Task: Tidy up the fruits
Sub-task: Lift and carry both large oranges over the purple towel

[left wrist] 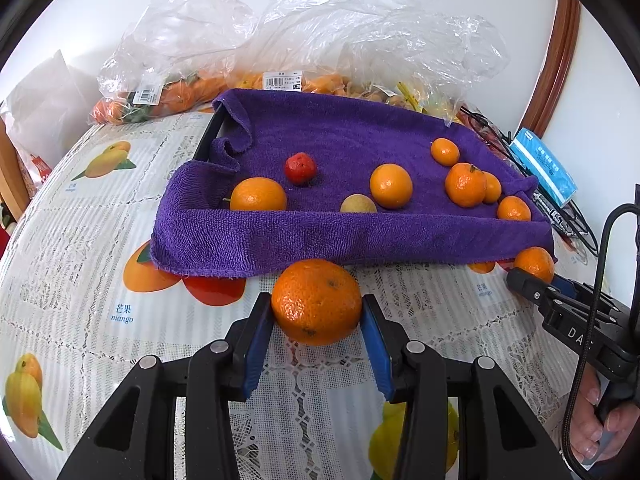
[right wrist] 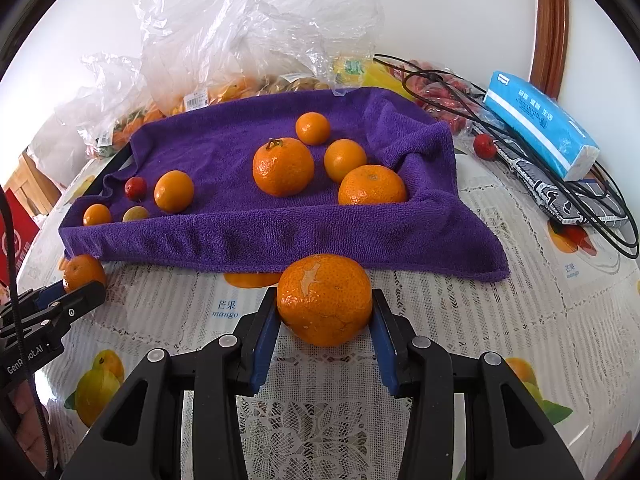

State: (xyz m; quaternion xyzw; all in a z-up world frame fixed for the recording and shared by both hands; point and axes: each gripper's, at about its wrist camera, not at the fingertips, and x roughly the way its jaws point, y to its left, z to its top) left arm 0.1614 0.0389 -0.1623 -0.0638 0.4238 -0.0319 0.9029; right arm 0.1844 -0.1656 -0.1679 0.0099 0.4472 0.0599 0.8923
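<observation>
Left gripper (left wrist: 317,312) and right gripper (right wrist: 325,310) each clamp 1 mandarin
Purple towel (right wrist: 280,232) holds 7 orange fruits, 1 red fruit (right wrist: 135,188), 1 yellowish fruit (right wrist: 135,213)

My two wrist cameras sit low and close over the desk (left wrist: 80,240), facing the towel (left wrist: 360,232), which both share.

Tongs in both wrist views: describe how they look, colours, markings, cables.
Both tongs are black angular linkages with silver rivets and blue pads on the finger insides. The left tongs show white "GenRobot.AI" lettering in the right wrist view. The right tongs carry partial white letters "DA" and a black cable, with bare fingers on the handle.
</observation>
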